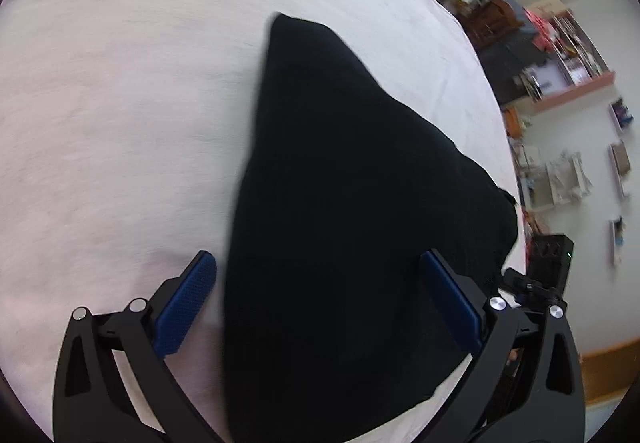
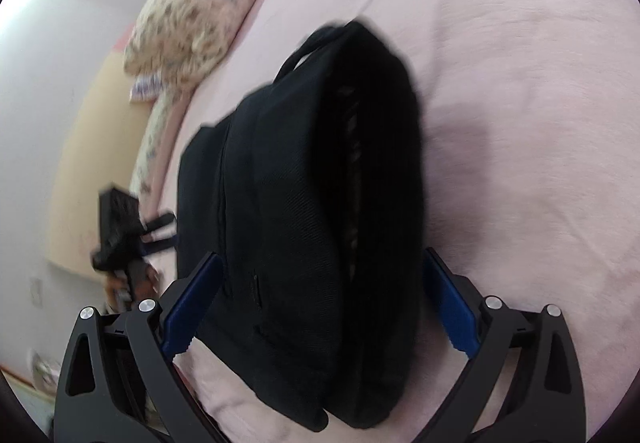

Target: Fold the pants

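We hold both tools over a bed (image 1: 120,103) covered in a pale pink sheet, which fills most of both views and carries everything here. On it lie the black pants (image 1: 340,203), bundled into a thick, layered stack; in the left wrist view they sit toward the bed's right-hand edge, with one corner of the cloth reaching that edge. In the right wrist view the stacked layers show as folds running lengthwise, and a loop of the same dark cloth sticks out at the far end.

A floral pillow (image 2: 200,11) rests at the far left edge of the bed in the right wrist view, well apart from the pants.

Our left claw (image 1: 320,303) is released, its blue pads (image 1: 184,307) spread wide on either side of the near end of the pants, gripping nothing. Our right claw (image 2: 320,307) is likewise released, its jaws wide apart with the bundle between them; whether the pads touch the cloth we cannot tell. The other tool shows blurred at the left edge of the right wrist view.
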Demonstrator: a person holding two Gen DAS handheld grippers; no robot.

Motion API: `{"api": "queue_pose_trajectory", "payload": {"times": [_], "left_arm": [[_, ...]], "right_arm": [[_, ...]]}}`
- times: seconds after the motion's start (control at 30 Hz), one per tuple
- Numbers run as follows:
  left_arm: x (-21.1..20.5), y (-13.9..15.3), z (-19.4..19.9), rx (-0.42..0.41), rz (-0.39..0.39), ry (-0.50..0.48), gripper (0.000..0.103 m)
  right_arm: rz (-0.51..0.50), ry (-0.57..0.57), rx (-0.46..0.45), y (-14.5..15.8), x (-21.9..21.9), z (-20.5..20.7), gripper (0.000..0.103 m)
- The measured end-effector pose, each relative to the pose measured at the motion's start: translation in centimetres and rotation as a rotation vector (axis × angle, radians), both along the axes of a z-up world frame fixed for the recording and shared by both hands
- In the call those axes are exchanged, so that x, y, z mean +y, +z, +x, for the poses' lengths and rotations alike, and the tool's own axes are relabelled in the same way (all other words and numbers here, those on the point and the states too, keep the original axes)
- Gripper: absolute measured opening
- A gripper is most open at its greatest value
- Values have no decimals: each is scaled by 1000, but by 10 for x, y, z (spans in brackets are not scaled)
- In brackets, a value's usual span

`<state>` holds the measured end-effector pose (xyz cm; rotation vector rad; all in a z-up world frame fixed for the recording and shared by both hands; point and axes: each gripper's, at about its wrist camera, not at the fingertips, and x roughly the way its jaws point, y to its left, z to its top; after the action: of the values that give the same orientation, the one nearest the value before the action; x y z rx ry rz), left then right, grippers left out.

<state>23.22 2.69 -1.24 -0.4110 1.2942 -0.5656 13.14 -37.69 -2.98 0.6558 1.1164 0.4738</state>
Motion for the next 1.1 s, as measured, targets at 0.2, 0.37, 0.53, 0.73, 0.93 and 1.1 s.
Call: {"api": "queue_pose_trajectory", "payload": {"times": [0.2, 0.37, 0.53, 0.73, 0.93, 1.1], "left_arm": [[-20, -1, 1, -1, -14, -42, 100], [-19, -1, -4, -11, 12, -16, 75], [-7, 1, -7, 1, -39, 25, 32], [-15, 17, -17, -65, -28, 31, 9], [-19, 42, -17, -138, -25, 29, 8], [-28, 66, -8, -233, -30, 42, 8]], "right_arm": [[-27, 12, -30, -3, 10, 4, 89], [16, -24, -31, -9, -7, -4, 58], [54, -46, -47, -7, -9, -8, 45], [140, -78, -112, 4, -15, -14, 36], [206, -102, -156, 16, -21, -10, 34], [219, -111, -209, 37, -28, 10, 33]]}}
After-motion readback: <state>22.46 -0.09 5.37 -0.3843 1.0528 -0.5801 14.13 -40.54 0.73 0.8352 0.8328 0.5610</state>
